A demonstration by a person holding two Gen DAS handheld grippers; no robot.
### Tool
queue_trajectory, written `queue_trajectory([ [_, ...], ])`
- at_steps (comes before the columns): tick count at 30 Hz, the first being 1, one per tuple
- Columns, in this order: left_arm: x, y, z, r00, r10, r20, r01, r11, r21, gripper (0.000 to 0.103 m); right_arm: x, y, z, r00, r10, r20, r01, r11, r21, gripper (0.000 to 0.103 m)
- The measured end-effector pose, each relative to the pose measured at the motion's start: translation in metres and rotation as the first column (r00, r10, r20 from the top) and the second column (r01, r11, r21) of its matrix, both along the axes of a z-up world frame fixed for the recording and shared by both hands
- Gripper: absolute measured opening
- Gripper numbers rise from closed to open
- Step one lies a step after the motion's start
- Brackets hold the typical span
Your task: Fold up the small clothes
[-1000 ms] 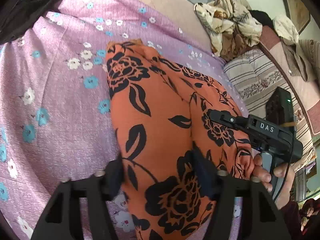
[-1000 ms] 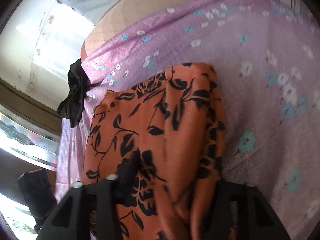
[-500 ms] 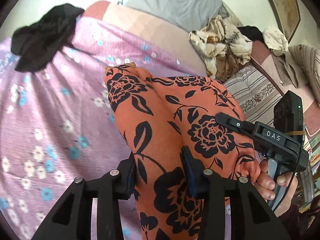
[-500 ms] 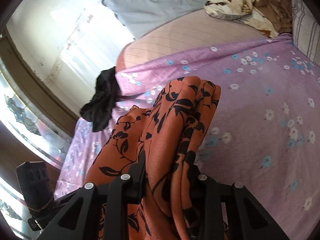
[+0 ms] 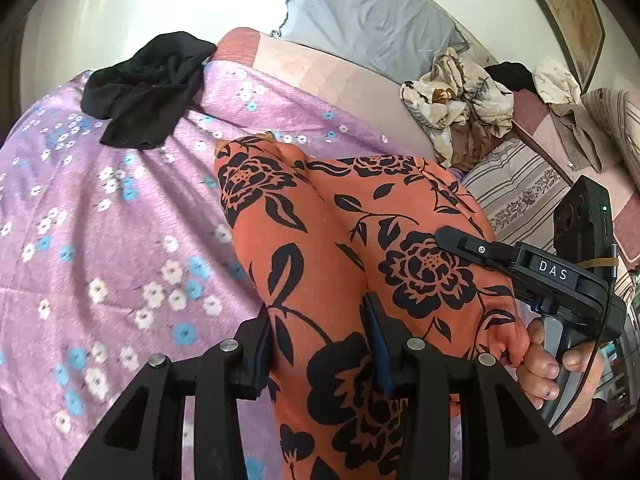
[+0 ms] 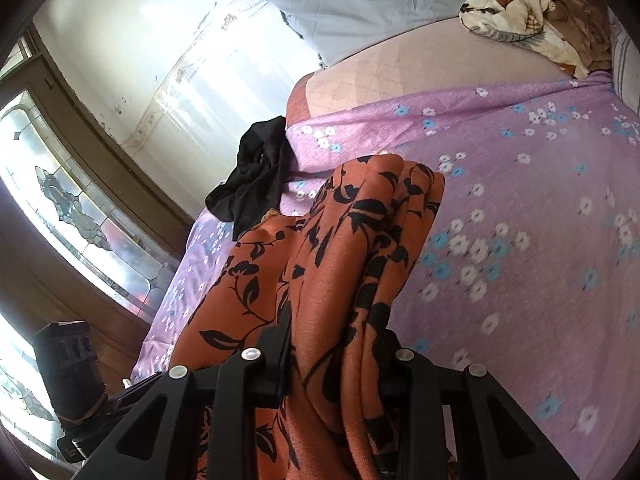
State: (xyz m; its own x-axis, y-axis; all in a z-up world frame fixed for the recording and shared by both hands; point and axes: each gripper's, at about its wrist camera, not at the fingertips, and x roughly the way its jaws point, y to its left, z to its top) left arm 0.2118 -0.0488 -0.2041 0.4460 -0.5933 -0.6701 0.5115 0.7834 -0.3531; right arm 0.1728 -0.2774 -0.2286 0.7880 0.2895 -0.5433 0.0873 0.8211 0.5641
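As both grippers stay clamped, orange floral garment [image 5: 320, 280] lifted higher, black cloth [image 5: 148, 88] revealed

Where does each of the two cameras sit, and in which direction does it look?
Left wrist: sits on the left gripper, looks forward over the orange floral garment and purple bedsheet toward the grey pillow; its own fingers, the right gripper and right hand show.
Right wrist: sits on the right gripper, looks along the bunched garment toward the window wall; its own fingers show.
Shared: garment, bedsheet, black cloth, pillow.
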Motion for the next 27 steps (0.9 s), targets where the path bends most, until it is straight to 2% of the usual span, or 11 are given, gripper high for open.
queue_trajectory([
  [7,-0.016,0.01,-0.009,1.0,0.009,0.001,-0.009,0.999,0.047,0.043,-0.014,0.016,-0.015,1.0,-0.013,-0.017,0.014,1.0,0.009,0.03],
  [11,-0.017,0.007,-0.033,0.998,0.034,-0.054,-0.026,0.989,0.146,0.047,-0.016,0.019,-0.043,0.994,-0.037,-0.099,0.041,0.998,0.039,0.03],
  [14,-0.014,0.01,-0.053,0.989,0.088,-0.118,-0.06,0.973,0.224,0.057,-0.009,0.016,-0.071,0.967,-0.082,-0.24,0.088,0.996,0.016,0.039],
  [15,-0.014,0.011,-0.051,0.99,0.093,-0.11,-0.067,0.972,0.226,0.057,-0.008,0.013,-0.076,0.958,-0.1,-0.268,0.105,0.994,0.006,0.05],
  [16,-0.016,0.015,-0.044,0.992,0.103,-0.07,-0.083,0.969,0.234,0.058,-0.01,0.01,-0.077,0.953,-0.115,-0.278,0.122,0.992,0.007,0.054],
  [18,-0.02,0.019,-0.033,0.992,0.124,0.008,-0.122,0.959,0.256,0.063,-0.018,0.004,-0.066,0.954,-0.168,-0.247,0.164,0.986,-0.037,0.054],
  [19,-0.024,0.024,-0.026,0.986,0.148,0.077,-0.163,0.947,0.276,0.066,-0.022,0.004,-0.059,0.957,-0.187,-0.224,0.176,0.982,-0.07,0.054],
  [21,-0.028,0.027,-0.023,0.975,0.171,0.141,-0.207,0.929,0.306,0.071,-0.032,0.005,-0.041,0.963,-0.225,-0.151,0.203,0.968,-0.146,0.054],
  [24,-0.025,0.02,-0.04,0.98,0.14,0.14,-0.184,0.904,0.385,0.071,-0.042,0.019,-0.023,0.987,-0.155,-0.049,0.146,0.977,-0.152,0.053],
  [26,-0.023,0.011,-0.057,0.984,0.114,0.136,-0.164,0.879,0.448,0.072,-0.037,0.031,-0.026,0.994,-0.09,-0.066,0.08,0.988,-0.135,0.052],
  [27,-0.024,0.01,-0.06,0.983,0.114,0.144,-0.168,0.874,0.456,0.072,-0.032,0.035,-0.035,0.992,-0.064,-0.107,0.051,0.992,-0.113,0.05],
])
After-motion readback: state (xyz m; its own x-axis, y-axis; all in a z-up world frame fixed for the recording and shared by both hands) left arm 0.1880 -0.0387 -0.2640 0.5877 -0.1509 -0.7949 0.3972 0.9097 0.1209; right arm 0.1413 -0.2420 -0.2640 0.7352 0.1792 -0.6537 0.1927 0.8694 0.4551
